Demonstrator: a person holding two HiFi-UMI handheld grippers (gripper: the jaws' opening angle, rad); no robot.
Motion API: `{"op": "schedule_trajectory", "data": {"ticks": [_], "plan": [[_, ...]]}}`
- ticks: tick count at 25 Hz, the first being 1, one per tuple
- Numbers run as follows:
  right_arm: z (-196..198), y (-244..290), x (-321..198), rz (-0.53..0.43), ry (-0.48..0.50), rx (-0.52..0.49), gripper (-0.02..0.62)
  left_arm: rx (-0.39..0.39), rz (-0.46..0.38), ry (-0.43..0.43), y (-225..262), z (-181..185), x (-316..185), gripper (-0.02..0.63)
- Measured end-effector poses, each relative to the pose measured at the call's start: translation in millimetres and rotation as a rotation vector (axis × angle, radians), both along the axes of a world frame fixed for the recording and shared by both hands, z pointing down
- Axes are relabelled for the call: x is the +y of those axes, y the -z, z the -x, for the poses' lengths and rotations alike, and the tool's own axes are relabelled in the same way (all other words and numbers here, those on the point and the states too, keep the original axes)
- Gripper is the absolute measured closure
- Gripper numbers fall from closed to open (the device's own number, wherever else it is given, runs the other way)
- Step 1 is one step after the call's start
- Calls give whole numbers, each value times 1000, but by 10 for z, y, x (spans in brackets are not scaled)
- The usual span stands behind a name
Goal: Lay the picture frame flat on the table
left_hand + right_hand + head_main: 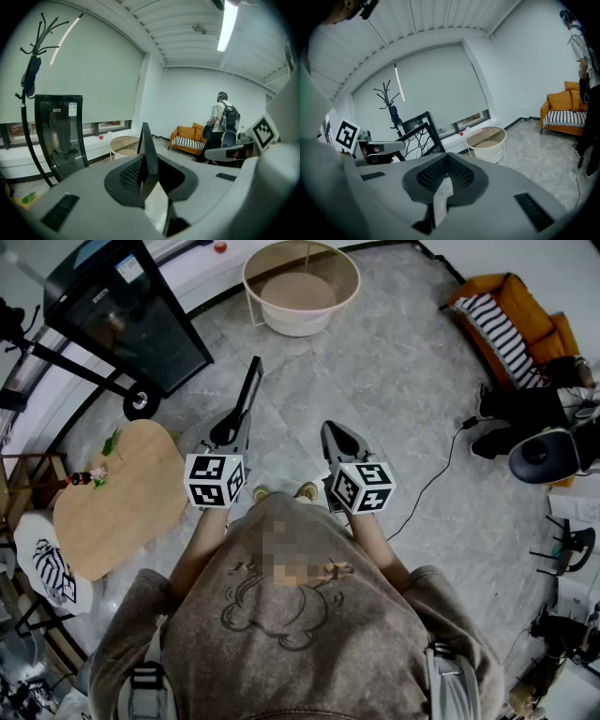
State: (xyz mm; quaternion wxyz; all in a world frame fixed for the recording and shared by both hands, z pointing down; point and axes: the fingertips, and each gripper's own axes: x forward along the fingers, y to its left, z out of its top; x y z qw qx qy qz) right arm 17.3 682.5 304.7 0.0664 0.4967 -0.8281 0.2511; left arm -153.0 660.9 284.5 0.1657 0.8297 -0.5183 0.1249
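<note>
A thin black picture frame (pixel 249 390) stands upright and edge-on between the jaws of my left gripper (pixel 230 432), which is shut on its lower edge. In the left gripper view the frame (pixel 149 147) rises from between the dark pads as a narrow black bar. The right gripper view shows its face, a branch pattern, on the frame (pixel 418 135) over the left gripper (pixel 380 147). My right gripper (pixel 339 439) hangs beside it, shut with nothing in it; its pads (pixel 445 176) meet. Both are held in the air over the grey floor.
A wooden table (pixel 131 498) with a small flower sprig lies to the left. A round glass-topped table (pixel 300 282) stands ahead, a black glass cabinet (pixel 127 310) at the far left, an orange sofa (pixel 516 310) at the right. A person (pixel 221 124) stands by the sofa.
</note>
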Motion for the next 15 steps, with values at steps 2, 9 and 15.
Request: {"op": "schedule_trajectory", "data": {"ticks": [2,9,15], "plan": [[19,-11,-2,-2,-5,4,575,4,2,0,-11,24,-3,531],[137,27,19,-8,-28,-12,575,21,6,-9,-27,174,-6,531],[291,-47,154,-24,-45,-8,575,43,-17,-23,-106,359,86,531]]}}
